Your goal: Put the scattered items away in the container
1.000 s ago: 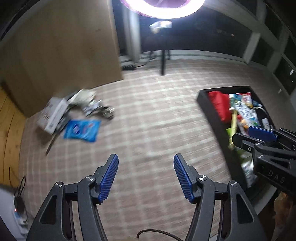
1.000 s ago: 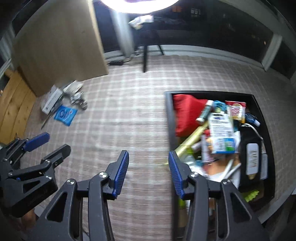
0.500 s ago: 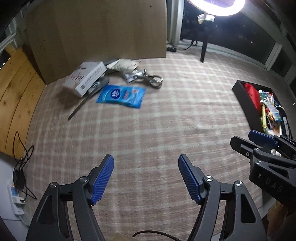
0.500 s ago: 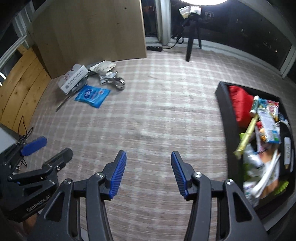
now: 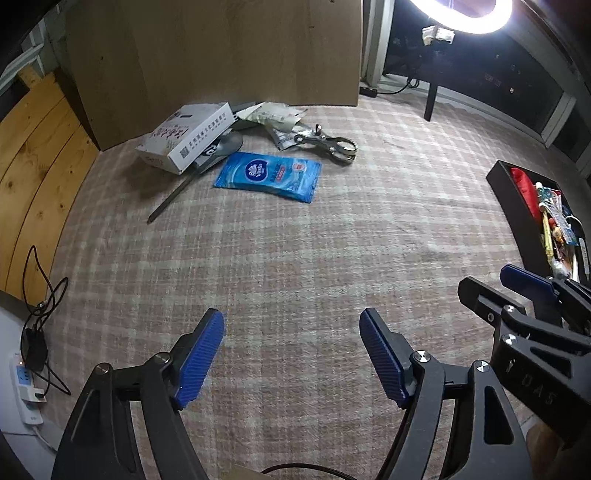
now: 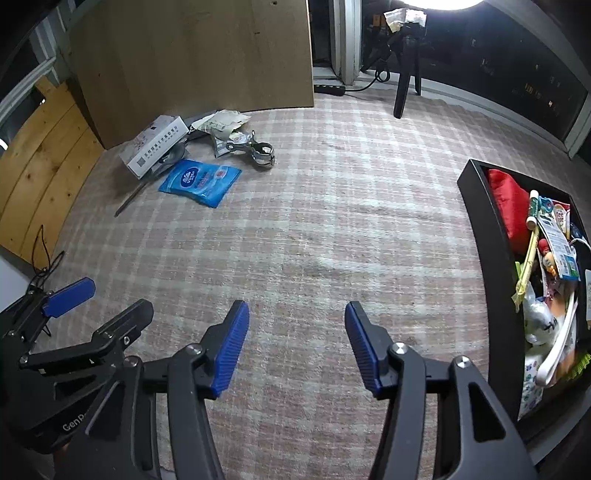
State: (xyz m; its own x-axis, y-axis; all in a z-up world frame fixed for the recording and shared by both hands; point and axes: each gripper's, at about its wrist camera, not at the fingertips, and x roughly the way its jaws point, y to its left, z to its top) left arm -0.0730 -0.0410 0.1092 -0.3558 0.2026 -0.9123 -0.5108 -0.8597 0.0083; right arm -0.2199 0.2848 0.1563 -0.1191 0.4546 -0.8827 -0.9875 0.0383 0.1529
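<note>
A blue wipes packet (image 5: 269, 176) lies on the checked carpet, with a white box (image 5: 186, 137), a long-handled spoon (image 5: 192, 177), crumpled wrappers (image 5: 275, 114) and a metal tool (image 5: 328, 144) behind it. They also show in the right wrist view: packet (image 6: 200, 181), box (image 6: 154, 144), tool (image 6: 255, 149). The black container (image 6: 491, 266) full of items sits at the right; it also shows in the left wrist view (image 5: 517, 206). My left gripper (image 5: 291, 354) and right gripper (image 6: 295, 343) are open and empty above bare carpet, well short of the pile.
A large wooden board (image 5: 221, 55) leans behind the pile. Wooden planks (image 5: 33, 158) run along the left. A power strip with cables (image 5: 27, 384) lies at the near left. A tripod leg (image 6: 402, 92) and a ring light (image 5: 465, 14) stand at the back.
Both grippers have swung left, away from the container and toward the pile of items. The pile now sits closer and more central; the container has slid to the right edge.
</note>
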